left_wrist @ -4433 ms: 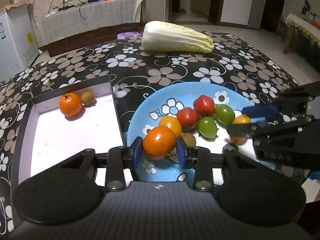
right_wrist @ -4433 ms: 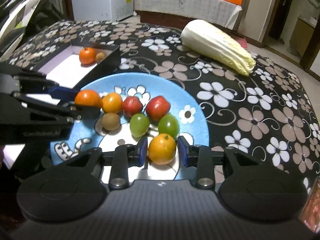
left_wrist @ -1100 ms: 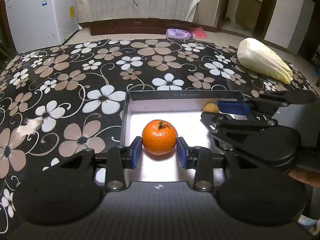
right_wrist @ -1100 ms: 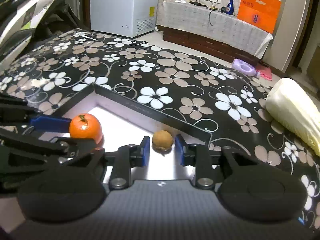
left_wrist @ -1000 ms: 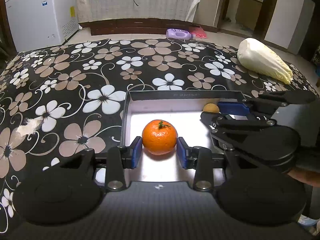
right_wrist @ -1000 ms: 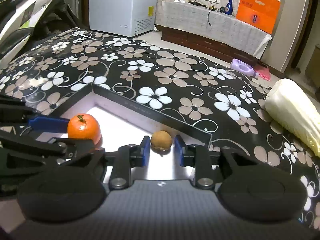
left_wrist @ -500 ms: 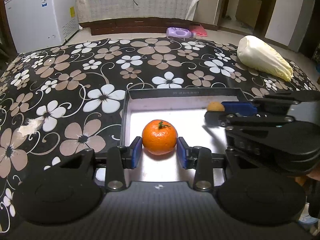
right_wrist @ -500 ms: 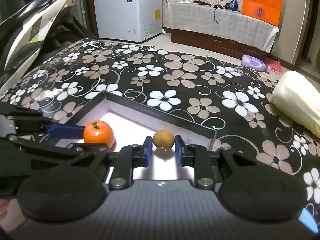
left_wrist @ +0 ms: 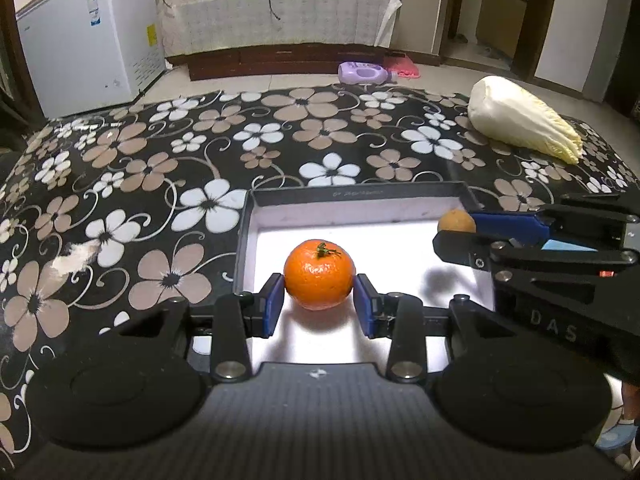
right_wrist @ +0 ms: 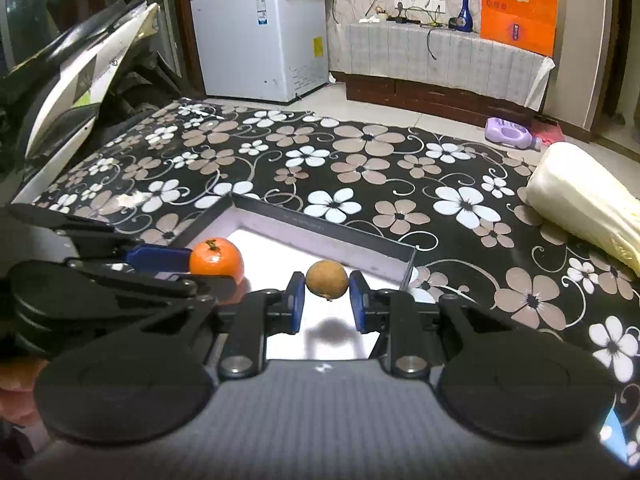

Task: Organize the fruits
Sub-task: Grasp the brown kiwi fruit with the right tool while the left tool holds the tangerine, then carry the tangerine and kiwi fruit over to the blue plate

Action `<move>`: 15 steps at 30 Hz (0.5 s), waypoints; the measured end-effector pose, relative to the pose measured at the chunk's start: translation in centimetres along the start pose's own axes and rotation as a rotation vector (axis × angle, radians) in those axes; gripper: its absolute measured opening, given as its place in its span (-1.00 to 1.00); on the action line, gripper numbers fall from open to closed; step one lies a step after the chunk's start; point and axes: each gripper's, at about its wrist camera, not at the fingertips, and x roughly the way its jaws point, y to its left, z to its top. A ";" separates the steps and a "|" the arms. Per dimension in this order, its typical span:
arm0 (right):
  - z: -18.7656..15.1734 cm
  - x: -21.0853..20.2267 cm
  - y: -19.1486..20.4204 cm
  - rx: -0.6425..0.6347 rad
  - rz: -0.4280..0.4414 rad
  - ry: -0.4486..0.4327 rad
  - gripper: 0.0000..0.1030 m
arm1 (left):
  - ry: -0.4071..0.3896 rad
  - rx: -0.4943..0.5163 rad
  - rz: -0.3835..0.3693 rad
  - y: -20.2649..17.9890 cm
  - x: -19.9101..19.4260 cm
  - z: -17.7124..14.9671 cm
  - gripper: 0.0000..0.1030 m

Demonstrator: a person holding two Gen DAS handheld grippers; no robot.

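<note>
An orange mandarin (left_wrist: 319, 274) with a green stem sits between the blue pads of my left gripper (left_wrist: 319, 306), which is shut on it, low over the white floor of the black-rimmed tray (left_wrist: 360, 193). My right gripper (right_wrist: 326, 304) is shut on a small brown round fruit (right_wrist: 327, 279), held clear above the tray (right_wrist: 320, 225) with its shadow on the floor below. In the left wrist view the brown fruit (left_wrist: 456, 221) shows at the tip of the right gripper (left_wrist: 460, 232), near the tray's far right corner. The right wrist view shows the mandarin (right_wrist: 216, 256) in the left gripper (right_wrist: 188, 268).
A pale napa cabbage (left_wrist: 520, 120) lies on the flowered black tablecloth (left_wrist: 160, 168) at the far right. Beyond the table edge are a white freezer (right_wrist: 260, 32), a covered sideboard and a purple bottle (left_wrist: 362, 73) on the floor. A scooter (right_wrist: 80, 72) stands left.
My right gripper has lifted the brown fruit off the tray floor and drifted toward the right. The left gripper and the mandarin have stayed put.
</note>
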 end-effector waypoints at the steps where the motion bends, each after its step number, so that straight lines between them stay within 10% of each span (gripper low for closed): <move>1: 0.0 -0.3 0.0 0.000 0.000 -0.005 -0.47 | -0.006 0.005 -0.002 -0.2 -0.3 0.0 -0.15; 15: -0.5 -3.7 -1.2 0.025 -0.007 -0.048 -0.47 | -0.028 0.035 -0.013 -2.6 -1.7 0.4 -0.15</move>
